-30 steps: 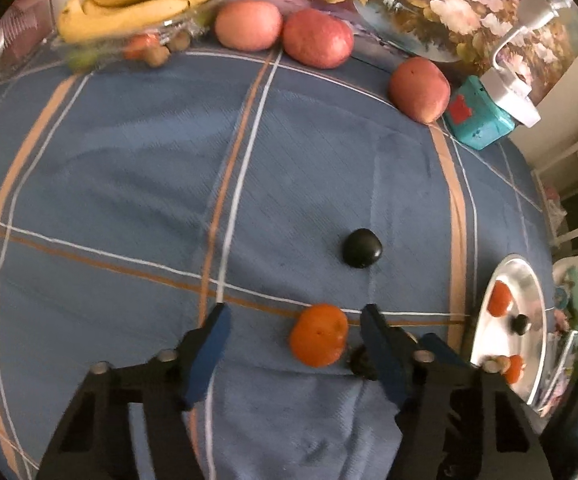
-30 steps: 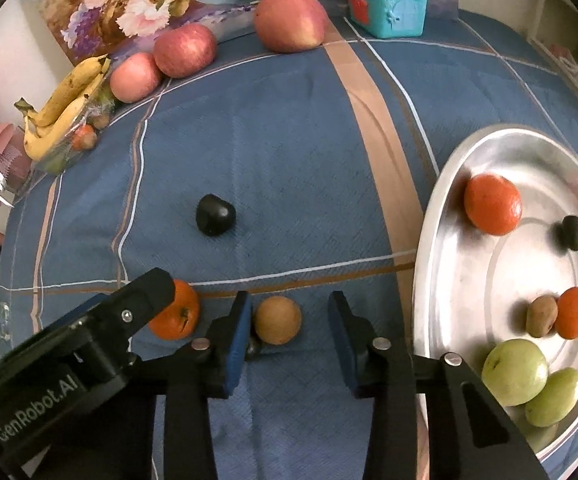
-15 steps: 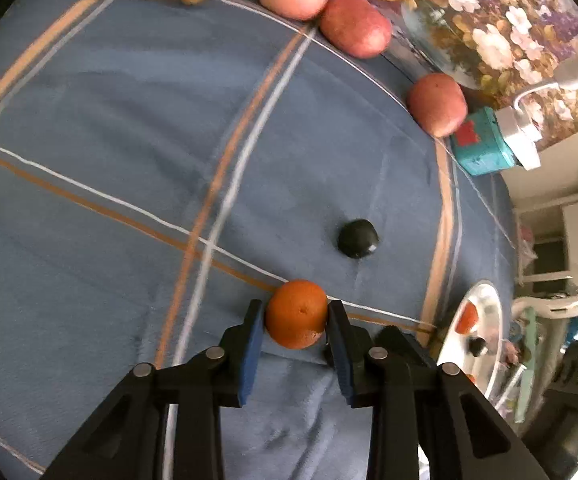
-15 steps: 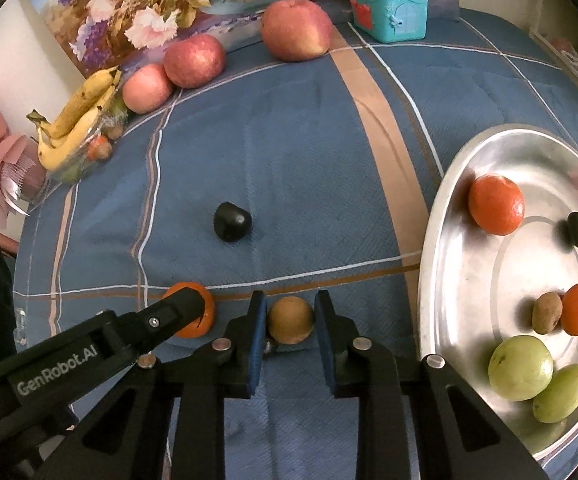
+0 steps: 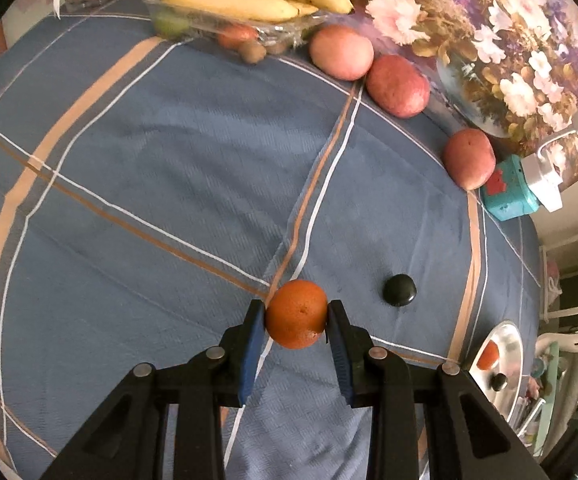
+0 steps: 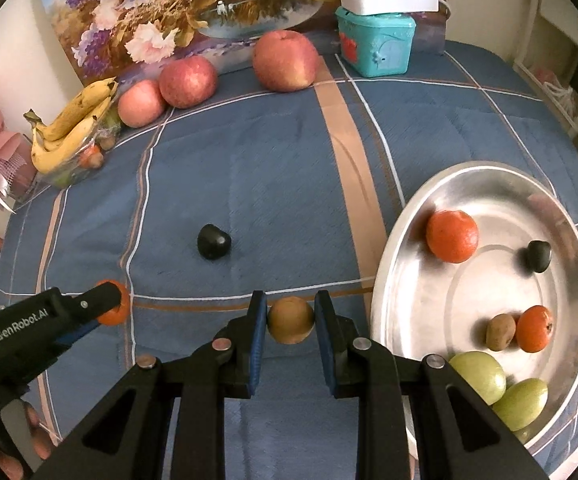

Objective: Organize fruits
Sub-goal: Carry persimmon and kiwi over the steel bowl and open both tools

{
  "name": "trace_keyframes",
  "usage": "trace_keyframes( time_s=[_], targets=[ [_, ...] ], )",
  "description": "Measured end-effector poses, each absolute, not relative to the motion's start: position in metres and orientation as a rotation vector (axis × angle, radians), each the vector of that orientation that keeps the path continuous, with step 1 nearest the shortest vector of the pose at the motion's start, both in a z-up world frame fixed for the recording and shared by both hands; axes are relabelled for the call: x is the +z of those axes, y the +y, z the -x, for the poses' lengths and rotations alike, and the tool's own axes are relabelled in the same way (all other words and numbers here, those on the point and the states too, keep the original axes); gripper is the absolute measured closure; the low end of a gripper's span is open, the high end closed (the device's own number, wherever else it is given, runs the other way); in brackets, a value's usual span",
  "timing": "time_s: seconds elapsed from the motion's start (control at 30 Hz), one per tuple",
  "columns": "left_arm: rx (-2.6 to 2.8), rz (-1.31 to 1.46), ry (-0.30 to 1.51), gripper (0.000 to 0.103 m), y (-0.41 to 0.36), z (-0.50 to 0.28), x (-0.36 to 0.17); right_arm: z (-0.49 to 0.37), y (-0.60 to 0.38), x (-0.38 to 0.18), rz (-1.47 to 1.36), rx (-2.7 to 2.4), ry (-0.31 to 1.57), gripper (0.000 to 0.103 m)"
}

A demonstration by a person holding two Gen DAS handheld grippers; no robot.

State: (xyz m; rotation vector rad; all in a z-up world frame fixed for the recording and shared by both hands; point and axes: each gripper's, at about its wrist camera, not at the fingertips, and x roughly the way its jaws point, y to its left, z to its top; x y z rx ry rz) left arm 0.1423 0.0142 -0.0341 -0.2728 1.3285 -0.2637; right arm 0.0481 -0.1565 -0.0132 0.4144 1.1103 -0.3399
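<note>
My left gripper (image 5: pixel 296 316) is shut on an orange tangerine (image 5: pixel 297 314) and holds it above the blue cloth. It also shows at the left of the right wrist view (image 6: pixel 109 304). My right gripper (image 6: pixel 291 320) is shut on a small brown round fruit (image 6: pixel 291 319), just left of the silver tray (image 6: pixel 393 272). The tray holds two tangerines, a dark fruit, a small brown fruit and green fruits. A dark fruit (image 6: pixel 213 242) lies loose on the cloth, also in the left wrist view (image 5: pixel 399 289).
Three red apples (image 6: pixel 287 60) line the back edge. Bananas (image 6: pixel 73 120) rest on a clear tray of small fruits at the back left. A teal box (image 6: pixel 375 46) with a white power strip stands at the back right, before a flower painting.
Both grippers closed on their fruits, the left on the tangerine, the right on the brown fruit. The left gripper has since lifted and turned left, bringing the bananas into view.
</note>
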Motion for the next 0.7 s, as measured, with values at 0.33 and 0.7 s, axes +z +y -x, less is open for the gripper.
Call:
trace_keyframes(
  time_s=[0.33,0.7],
  targets=[
    [-0.306,0.259,1.299,0.069,-0.002,-0.133,-0.019,-0.042,-0.163,0.000,-0.412,-0.344,1.074,0.078],
    [-0.597,0.058,1.247,0.069,-0.100,-0.081,0.004,0.022,-0.266,0.016,-0.563,-0.652,0.979,0.078]
  ],
)
